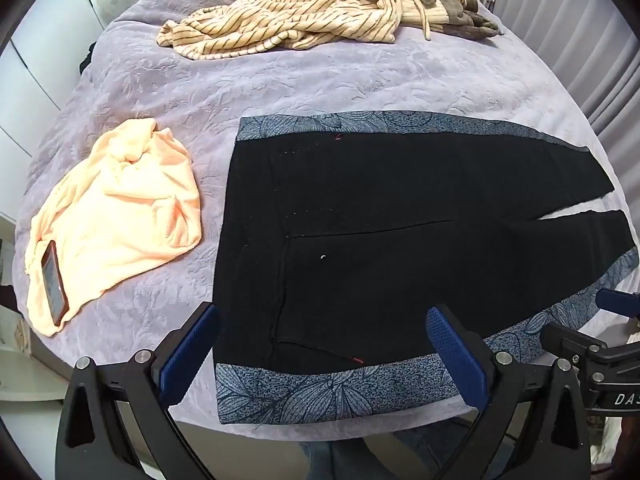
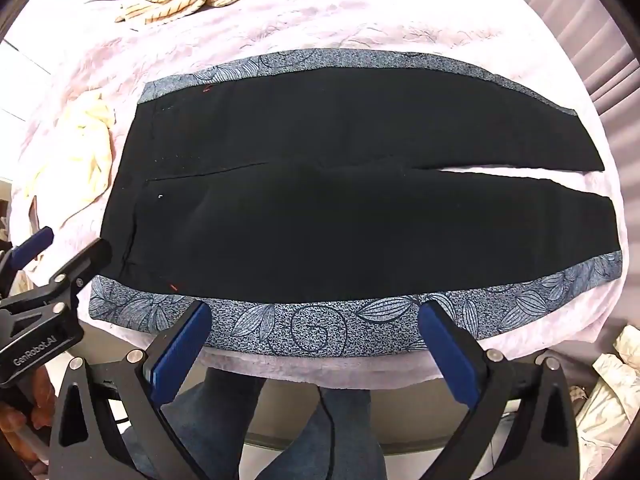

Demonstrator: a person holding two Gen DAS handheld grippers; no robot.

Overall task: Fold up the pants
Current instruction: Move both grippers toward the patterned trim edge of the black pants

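Black pants [image 1: 380, 216] with blue floral side strips lie flat on the lilac bedspread [image 1: 280, 88], waistband to the left, legs to the right. They also show in the right wrist view [image 2: 340, 208], both legs spread with a narrow gap between them. My left gripper [image 1: 322, 328] is open and empty, hovering over the near waist part of the pants. My right gripper [image 2: 314, 324] is open and empty, over the near floral strip [image 2: 320, 330] at the bed's front edge. The left gripper also shows in the right wrist view [image 2: 60, 256].
A peach cloth [image 1: 120, 212] with a phone [image 1: 54, 282] on it lies left of the pants. A striped beige garment [image 1: 288, 20] and a brown garment [image 1: 460, 8] lie at the far side. Curtains [image 1: 580, 40] hang at the right. The person's legs [image 2: 280, 420] stand below the bed edge.
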